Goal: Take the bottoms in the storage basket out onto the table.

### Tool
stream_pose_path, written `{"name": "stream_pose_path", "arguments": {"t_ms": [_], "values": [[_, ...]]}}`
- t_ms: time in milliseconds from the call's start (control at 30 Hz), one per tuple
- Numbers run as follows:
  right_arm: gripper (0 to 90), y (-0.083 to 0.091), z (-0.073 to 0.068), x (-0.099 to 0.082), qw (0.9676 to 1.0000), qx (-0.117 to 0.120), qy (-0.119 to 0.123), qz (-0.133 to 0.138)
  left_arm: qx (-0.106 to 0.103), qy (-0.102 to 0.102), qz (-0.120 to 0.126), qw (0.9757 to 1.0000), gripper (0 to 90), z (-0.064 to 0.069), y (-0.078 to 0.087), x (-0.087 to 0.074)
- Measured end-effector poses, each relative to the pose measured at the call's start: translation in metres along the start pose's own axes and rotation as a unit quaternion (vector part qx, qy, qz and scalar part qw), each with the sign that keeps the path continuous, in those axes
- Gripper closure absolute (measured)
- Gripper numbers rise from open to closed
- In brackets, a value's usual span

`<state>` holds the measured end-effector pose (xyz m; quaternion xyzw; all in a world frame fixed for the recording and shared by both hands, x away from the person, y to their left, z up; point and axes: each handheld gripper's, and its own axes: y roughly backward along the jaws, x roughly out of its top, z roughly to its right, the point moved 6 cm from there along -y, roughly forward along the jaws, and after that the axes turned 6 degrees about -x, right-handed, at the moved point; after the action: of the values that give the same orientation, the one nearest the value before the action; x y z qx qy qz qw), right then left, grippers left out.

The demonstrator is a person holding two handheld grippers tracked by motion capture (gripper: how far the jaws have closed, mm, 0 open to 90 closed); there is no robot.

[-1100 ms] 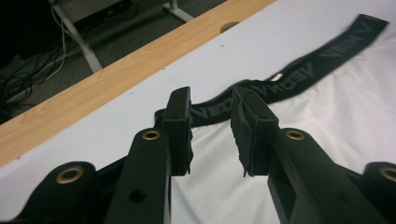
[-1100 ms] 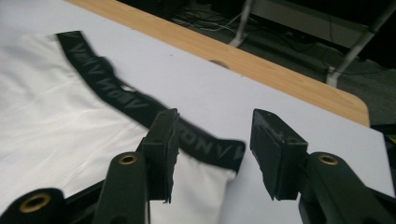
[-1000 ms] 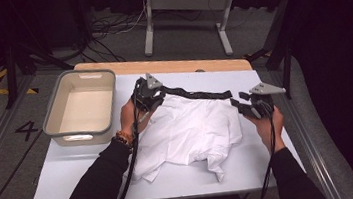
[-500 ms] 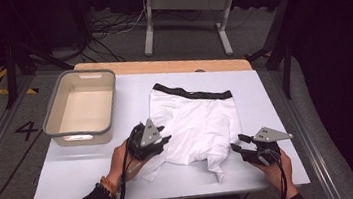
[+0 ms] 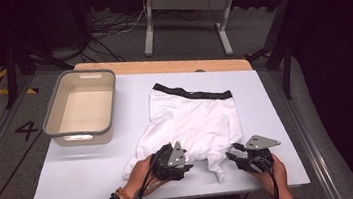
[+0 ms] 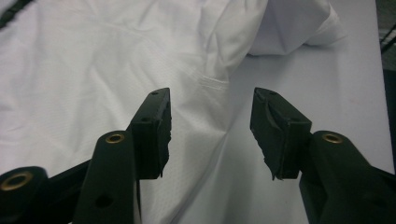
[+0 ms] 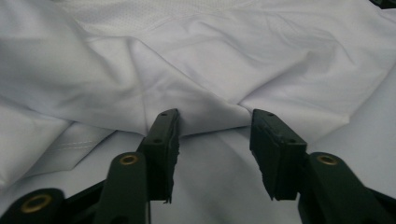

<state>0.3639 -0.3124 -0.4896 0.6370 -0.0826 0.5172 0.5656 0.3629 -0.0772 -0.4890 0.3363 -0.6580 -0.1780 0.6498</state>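
White boxer shorts with a black waistband lie spread on the pale table, waistband at the far side. My left gripper sits low at the near left leg hem, and its jaws have just been opening. In the left gripper view it stands open over the white cloth, with no pad pressing on it. My right gripper rests by the near right leg. In its own view it is open; the jaws have just been closing a little, with a fold of cloth at the tips.
A beige tub with a grey rim stands empty at the table's left side. A wooden strip runs along the far edge. Bare table surface lies to the right of the shorts and along the near edge. A metal frame stands on the floor beyond.
Both hands came from the waistband at the far side down to the near edge, leaving the shorts spread flat. The left jaws stand wider than before.
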Motion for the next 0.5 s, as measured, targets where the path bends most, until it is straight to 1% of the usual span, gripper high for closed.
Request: {"name": "stream_pose_path", "arguments": {"t_ms": [33,67,100,167,200,233,267,300,333,367,400,433,467,500], "values": [[56.7,-0.001,0.001,0.0,1.0,0.0,0.0,-0.003,0.004,-0.002,-0.005,1.0,48.7,-0.001,-0.003,0.001],[60.8,-0.001,0.002,0.0,1.0,-0.002,0.003,-0.003,0.002,0.002,-0.013,0.9999,48.8,-0.005,-0.008,0.002],[61.8,-0.002,0.004,0.001,0.9999,-0.011,0.01,0.0,0.003,0.003,-0.019,0.9998,46.2,-0.009,-0.014,0.005],[61.4,-0.002,0.009,0.003,0.9996,-0.027,0.005,0.007,0.014,0.005,-0.035,0.9993,48.6,-0.014,-0.02,0.005],[61.4,-0.002,0.009,0.003,0.9996,-0.027,0.005,0.007,0.014,0.005,-0.035,0.9993,48.8,-0.014,-0.02,0.005],[61.0,-0.003,0.012,0.003,0.9995,-0.031,0.002,0.008,0.013,0.012,-0.036,0.9992,48.8,-0.018,-0.023,0.006],[57.6,-0.004,0.018,0.004,0.999,-0.043,-0.006,0.004,0.019,0.014,-0.041,0.9989,56.8,-0.023,-0.024,0.007],[54.6,-0.005,0.022,0.004,0.9986,-0.051,-0.013,0.003,0.019,0.014,-0.041,0.9989,61.9,-0.023,-0.024,0.007],[54.6,-0.005,0.022,0.004,0.9986,-0.051,-0.013,0.003,0.027,0.015,-0.047,0.9984,61.9,-0.027,-0.024,0.008],[51.2,-0.006,0.026,0.005,0.9981,-0.057,-0.021,0.003,0.034,0.015,-0.054,0.9979,69.9,-0.032,-0.024,0.007],[50.5,-0.007,0.03,0.005,0.9977,-0.061,-0.028,0.0,0.043,0.016,-0.062,0.997,78.7,-0.037,-0.023,0.007],[50.7,-0.007,0.033,0.005,0.9975,-0.062,-0.033,-0.002,0.049,0.018,-0.065,0.9965,82.7,-0.042,-0.021,0.007],[50.8,-0.009,0.038,0.004,0.9974,-0.061,-0.038,-0.007,0.07,0.01,-0.068,0.9952,86.3,-0.05,-0.017,0.008],[50.9,-0.01,0.04,0.003,0.9972,-0.062,-0.039,-0.011,0.077,0.011,-0.059,0.9952,86.6,-0.054,-0.013,0.009]]}}
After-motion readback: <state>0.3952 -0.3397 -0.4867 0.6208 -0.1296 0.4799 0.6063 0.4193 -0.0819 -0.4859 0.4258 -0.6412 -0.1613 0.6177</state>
